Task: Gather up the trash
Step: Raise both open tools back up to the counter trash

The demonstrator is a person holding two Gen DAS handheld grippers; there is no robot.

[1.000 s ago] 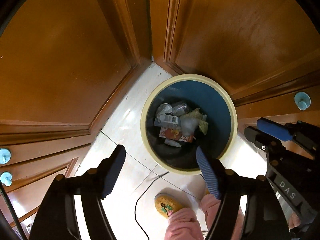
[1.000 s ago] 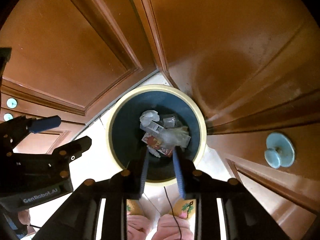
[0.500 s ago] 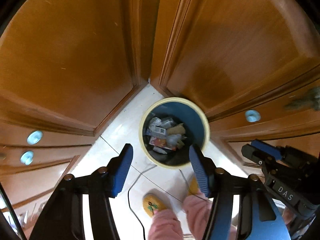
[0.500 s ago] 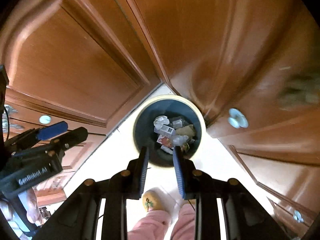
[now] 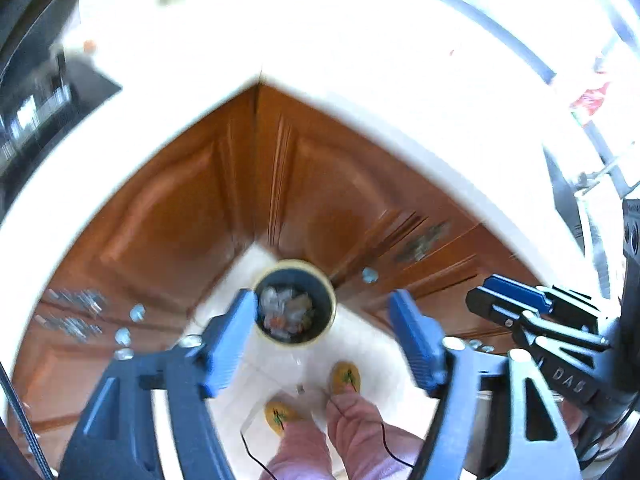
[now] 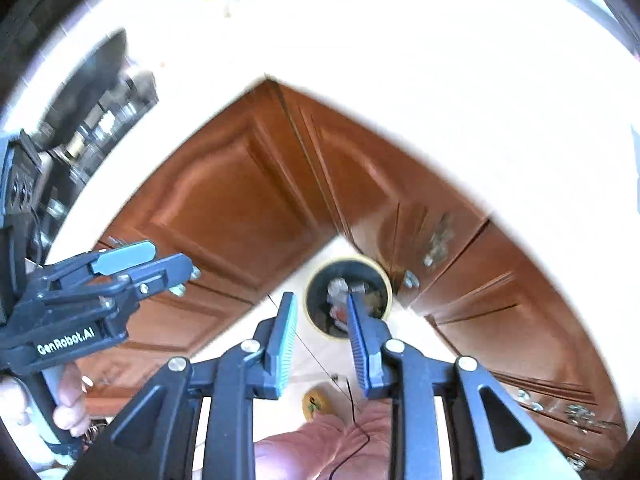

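A round bin with a cream rim (image 5: 320, 272) stands on the floor in the cabinet corner, far below both grippers. It holds crumpled wrappers and bottles (image 5: 286, 312). It also shows in the right wrist view (image 6: 318, 280). My left gripper (image 5: 326, 310) is open wide and empty, high above the bin. My right gripper (image 6: 320, 304) is open with a narrower gap and empty. Each gripper shows at the side of the other's view.
Brown wooden cabinet doors (image 5: 192, 216) with pale knobs meet in a corner under a bright white countertop (image 5: 360, 72). The person's yellow slippers (image 5: 346, 376) and pink trousers stand on the white floor. A thin black cable (image 5: 248, 448) trails there.
Both grippers have risen far above the bin, which now looks small. The countertop has come into view. The right gripper's gap has widened a little.
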